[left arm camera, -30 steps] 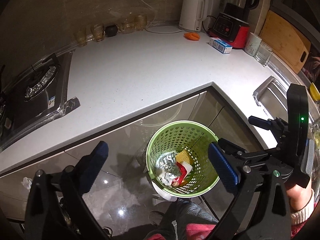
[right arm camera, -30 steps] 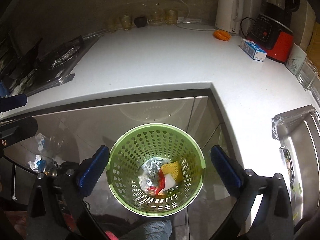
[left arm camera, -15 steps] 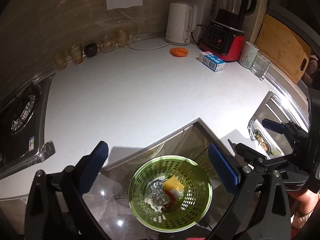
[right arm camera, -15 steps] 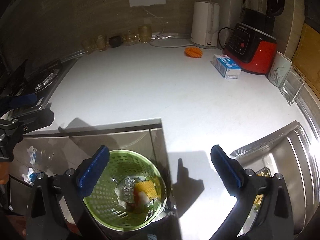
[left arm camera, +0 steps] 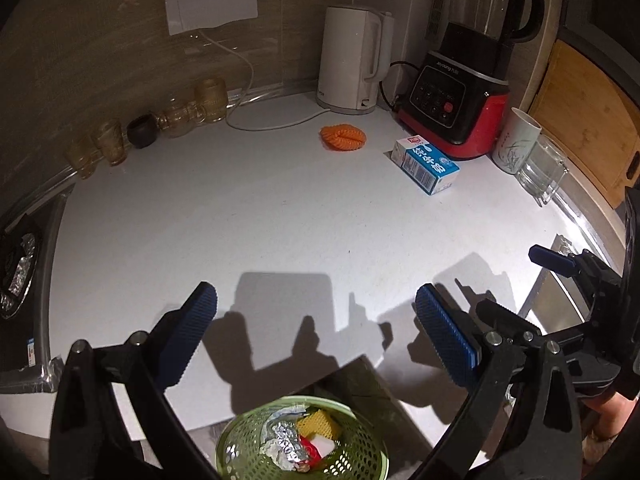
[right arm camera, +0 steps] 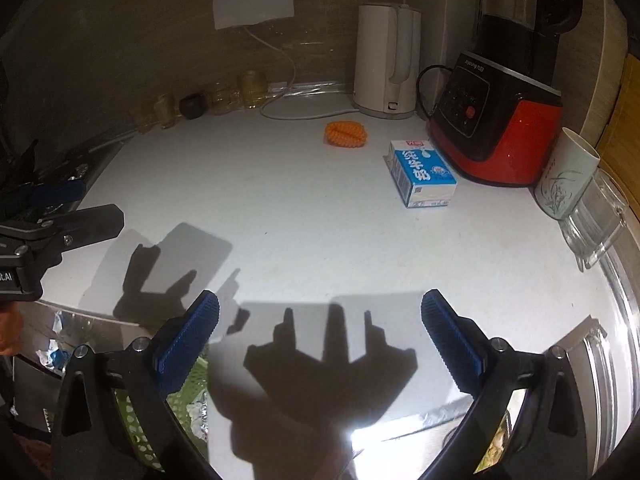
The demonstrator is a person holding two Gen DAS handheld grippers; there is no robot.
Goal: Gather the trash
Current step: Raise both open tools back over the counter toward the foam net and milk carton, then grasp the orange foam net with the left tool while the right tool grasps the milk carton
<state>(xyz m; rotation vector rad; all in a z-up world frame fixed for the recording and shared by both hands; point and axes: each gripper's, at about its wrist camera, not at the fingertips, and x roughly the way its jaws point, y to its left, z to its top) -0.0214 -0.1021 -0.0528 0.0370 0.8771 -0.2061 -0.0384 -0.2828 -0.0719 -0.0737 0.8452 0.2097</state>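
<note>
Both the left gripper and right gripper hover empty, jaws spread wide, over the near counter edge. The milk carton lies far and to the right, beside the red blender base, its long axis running near-to-far; the right gripper is probably nearer. The green bin sits below the near edge.

The left gripper has two matte black plastic arms with round silver screws at the joints, and each finger carries a long blue rubber pad with a fine ribbed texture. The right gripper has the same black frame, silver screws and blue ribbed pads. A small part of bare skin of the right hand shows behind the black body.
</note>
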